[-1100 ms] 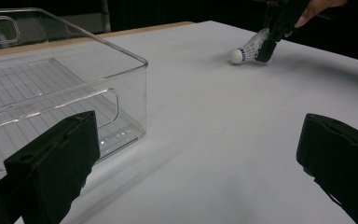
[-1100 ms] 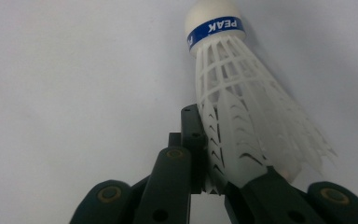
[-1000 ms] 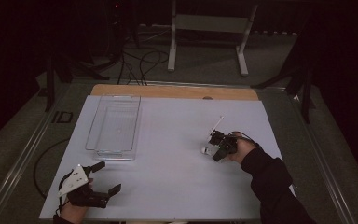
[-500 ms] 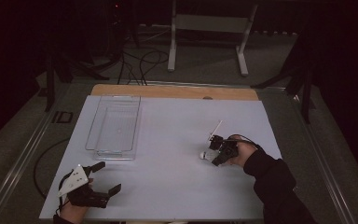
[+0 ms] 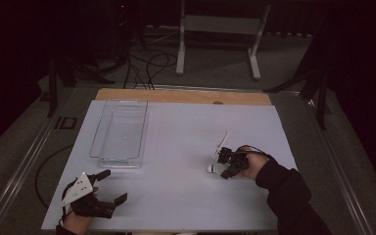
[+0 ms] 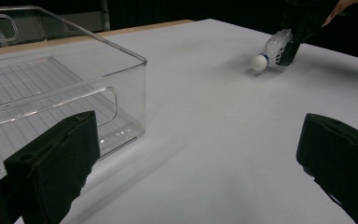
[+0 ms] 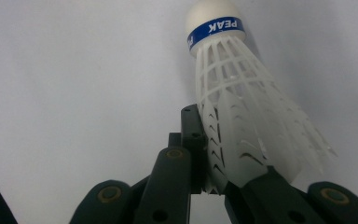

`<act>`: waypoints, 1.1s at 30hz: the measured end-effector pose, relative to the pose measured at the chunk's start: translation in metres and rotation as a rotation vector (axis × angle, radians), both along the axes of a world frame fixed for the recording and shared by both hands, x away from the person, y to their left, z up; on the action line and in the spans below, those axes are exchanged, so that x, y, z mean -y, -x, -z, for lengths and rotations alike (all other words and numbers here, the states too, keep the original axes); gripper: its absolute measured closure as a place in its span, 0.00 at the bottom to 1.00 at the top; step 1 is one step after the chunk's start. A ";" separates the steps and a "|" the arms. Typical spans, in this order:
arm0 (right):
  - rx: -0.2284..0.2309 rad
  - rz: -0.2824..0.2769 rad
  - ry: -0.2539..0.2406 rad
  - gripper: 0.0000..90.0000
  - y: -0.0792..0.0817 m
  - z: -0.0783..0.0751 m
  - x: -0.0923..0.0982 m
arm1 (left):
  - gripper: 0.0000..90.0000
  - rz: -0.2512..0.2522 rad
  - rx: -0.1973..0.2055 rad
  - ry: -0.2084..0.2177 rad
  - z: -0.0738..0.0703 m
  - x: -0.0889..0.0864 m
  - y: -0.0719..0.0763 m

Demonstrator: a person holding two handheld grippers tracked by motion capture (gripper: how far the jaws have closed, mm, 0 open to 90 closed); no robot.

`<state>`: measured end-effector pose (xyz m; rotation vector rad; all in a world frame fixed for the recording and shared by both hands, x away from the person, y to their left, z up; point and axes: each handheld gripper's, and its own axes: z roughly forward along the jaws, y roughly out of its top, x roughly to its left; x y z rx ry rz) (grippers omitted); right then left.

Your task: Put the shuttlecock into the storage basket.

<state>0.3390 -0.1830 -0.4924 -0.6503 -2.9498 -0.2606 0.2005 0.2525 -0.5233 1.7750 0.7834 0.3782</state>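
One white, lattice-skirted plastic shuttlecock [image 7: 242,107], seemingly pinched in the right tool [image 5: 231,165].

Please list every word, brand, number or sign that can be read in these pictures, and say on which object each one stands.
"PEAK": white letters on the blue band around the shuttlecock, just below its cork; it reads upside down in the right gripper view.
A further mark at the band's left edge is cut off, unreadable.
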 end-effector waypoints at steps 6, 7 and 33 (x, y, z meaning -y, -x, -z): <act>-0.011 -0.040 -0.015 1.00 0.006 0.000 -0.004 | 0.00 -0.001 0.000 -0.001 0.000 0.000 0.000; -0.012 -0.045 -0.019 1.00 0.007 0.000 -0.004 | 0.00 -0.001 0.000 -0.002 0.000 0.000 0.000; 0.020 -0.146 -0.023 1.00 0.031 -0.009 -0.024 | 0.00 0.001 0.002 -0.007 0.000 0.001 0.000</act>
